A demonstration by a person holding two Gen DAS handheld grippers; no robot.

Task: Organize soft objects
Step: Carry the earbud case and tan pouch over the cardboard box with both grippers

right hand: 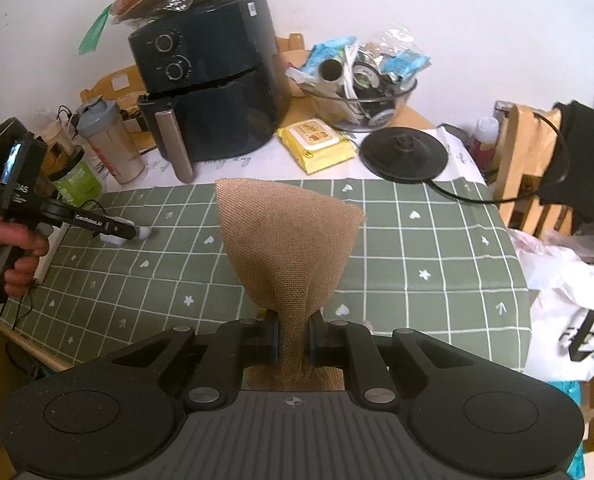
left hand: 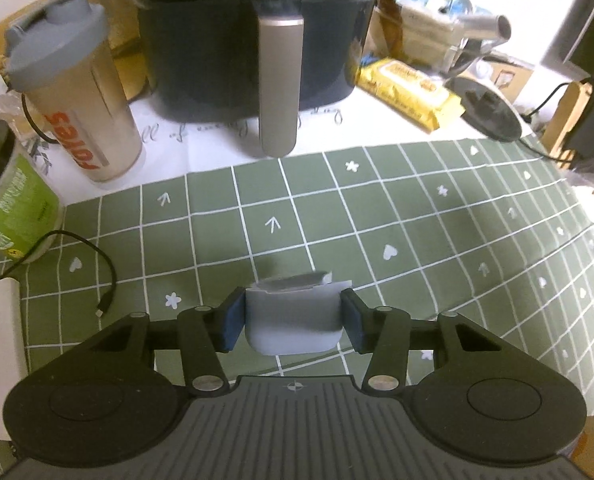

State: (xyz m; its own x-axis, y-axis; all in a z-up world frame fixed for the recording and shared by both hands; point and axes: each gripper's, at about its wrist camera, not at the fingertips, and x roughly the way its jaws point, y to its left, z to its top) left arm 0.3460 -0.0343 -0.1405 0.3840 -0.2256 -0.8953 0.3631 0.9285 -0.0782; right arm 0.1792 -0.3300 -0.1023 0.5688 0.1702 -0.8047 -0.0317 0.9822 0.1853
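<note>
Over the green checked cloth (left hand: pixel 417 216) on the counter, the left tool (left hand: pixel 293 322) has a soft pale grey object (left hand: pixel 293 326) pinched between its two blue pads, one pad pressed on each side, and the object sits clear of the cloth below it. From the right wrist view, that same left tool (right hand: pixel 143 233) shows at the far left, gripped by a hand (right hand: pixel 13 252), with a pale bit poking out at its tip. Now the right tool (right hand: pixel 293 340): jaws drawn in tight on the narrow neck of a tan burlap bag (right hand: pixel 289 240), and the bag fans out wide beyond the pads, held up above the cloth (right hand: pixel 437 240). Behind all this, a dark air fryer (right hand: pixel 209 80) stands at the back of the counter with its metal handle facing forward. A shaker bottle (left hand: pixel 77 96) with a grey lid stands just left of it, and a green-labelled tub (left hand: pixel 17 208) sits nearer the left edge. To the fryer's right lie a yellow wipes pack (right hand: pixel 317 144), a black round kettle base (right hand: pixel 403 156) and a glass bowl (right hand: pixel 361 96) stuffed with packets.
</note>
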